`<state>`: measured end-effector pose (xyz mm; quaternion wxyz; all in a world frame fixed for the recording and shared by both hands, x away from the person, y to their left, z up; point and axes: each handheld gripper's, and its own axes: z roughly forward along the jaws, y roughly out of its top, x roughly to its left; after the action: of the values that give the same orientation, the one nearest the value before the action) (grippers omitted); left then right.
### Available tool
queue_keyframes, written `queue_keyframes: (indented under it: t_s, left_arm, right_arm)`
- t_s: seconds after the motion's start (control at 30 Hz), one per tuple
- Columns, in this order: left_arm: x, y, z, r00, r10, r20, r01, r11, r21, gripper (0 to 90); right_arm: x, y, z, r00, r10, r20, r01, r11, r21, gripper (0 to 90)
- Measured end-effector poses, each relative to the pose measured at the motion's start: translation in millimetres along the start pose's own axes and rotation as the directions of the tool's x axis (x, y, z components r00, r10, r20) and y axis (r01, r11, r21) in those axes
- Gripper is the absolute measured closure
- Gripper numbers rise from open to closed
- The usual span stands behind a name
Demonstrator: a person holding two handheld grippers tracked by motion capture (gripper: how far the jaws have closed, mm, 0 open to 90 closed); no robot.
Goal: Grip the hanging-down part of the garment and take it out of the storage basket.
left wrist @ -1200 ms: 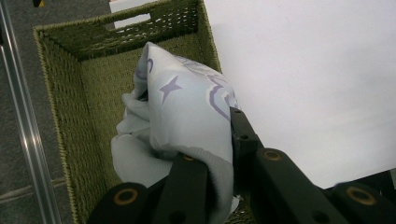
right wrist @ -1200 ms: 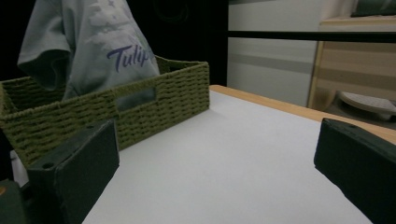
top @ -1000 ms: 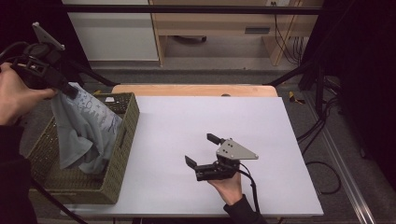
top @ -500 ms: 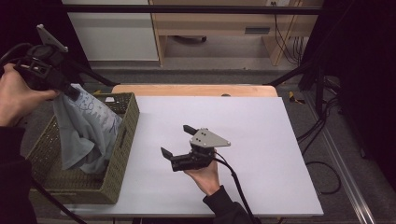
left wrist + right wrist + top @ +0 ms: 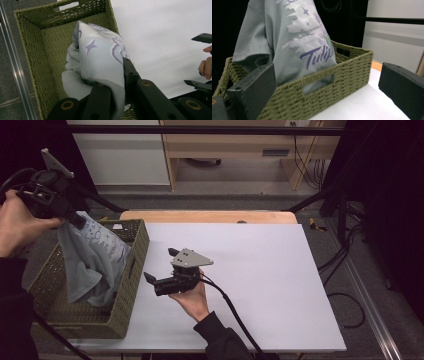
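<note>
One raised hand (image 5: 17,222), tongs (image 5: 75,218) on shirt (image 5: 92,260).

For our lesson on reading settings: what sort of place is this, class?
Probably a lab or workshop set up for recording: a white table against dark curtains, loose cables on the floor, and a hand-held gripper with a trailing cable.

**White table, one basket at its left edge**

A white table (image 5: 260,270) carries the things. A strip of bare wood (image 5: 210,216) runs along its far edge. A woven olive-green basket (image 5: 131,270) with cut-out handles stands directly on the table at its left side, reaching from near the far edge almost to the near edge. Grey floor (image 5: 350,285) lies around the table.
</note>
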<state>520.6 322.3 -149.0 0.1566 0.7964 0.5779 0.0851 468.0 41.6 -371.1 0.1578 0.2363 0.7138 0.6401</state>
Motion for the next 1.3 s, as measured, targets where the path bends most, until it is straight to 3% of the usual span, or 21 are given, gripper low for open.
queue_keyframes:
  t_s: [0.4, 0.63, 1.07, 1.3]
  left_arm:
    - [1.1, -2.5, -2.5, 1.0000, 0.005, -0.003, -0.005, 1.0000, -0.002, 85.4]
    - [1.7, -3.5, -3.0, 1.0000, 0.006, 0.001, -0.006, 1.0000, -0.007, 85.4]
    - [-0.5, -4.3, -4.0, 0.9998, 0.018, 0.009, -0.018, 0.9998, -0.010, 85.4]
    - [1.0, -5.2, -4.1, 0.9998, 0.018, 0.009, -0.018, 0.9998, -0.013, 85.5]
  right_arm:
    - [14.5, 8.4, 32.3, 0.9992, -0.005, -0.040, 0.005, 1.0000, 0.002, 1.6]
    - [26.1, 7.7, 59.6, 0.9974, 0.001, -0.072, 0.001, 0.9998, 0.022, 1.6]
    - [36.9, 6.3, 93.6, 0.9971, 0.001, -0.076, 0.004, 0.9983, 0.058, 2.1]
    - [38.3, -1.1, 107.8, 0.9973, 0.025, -0.069, -0.019, 0.9967, 0.079, 3.8]
